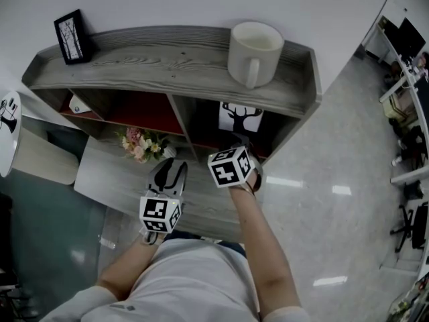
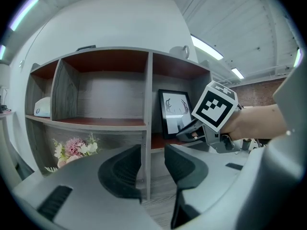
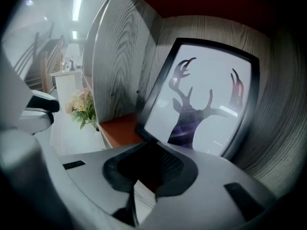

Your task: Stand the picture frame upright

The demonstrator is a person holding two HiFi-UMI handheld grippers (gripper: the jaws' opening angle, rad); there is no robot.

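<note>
1. Your left claw hangs nearest you, over the front edge of the table's lowest shelf. Its jaws stand apart, released, with nothing between them.
2. Farther in and to the left, the flowers sit on that same shelf.
3. Your right claw reaches into the right-hand compartment and is clenched on the lower edge of the picture frame.
4. The picture frame, with its deer silhouette, stands on the red compartment floor, tilted back toward the rear wall.
5. On the table's top, a mug stands near the right edge, and a small black frame stands at the far left corner.
</note>
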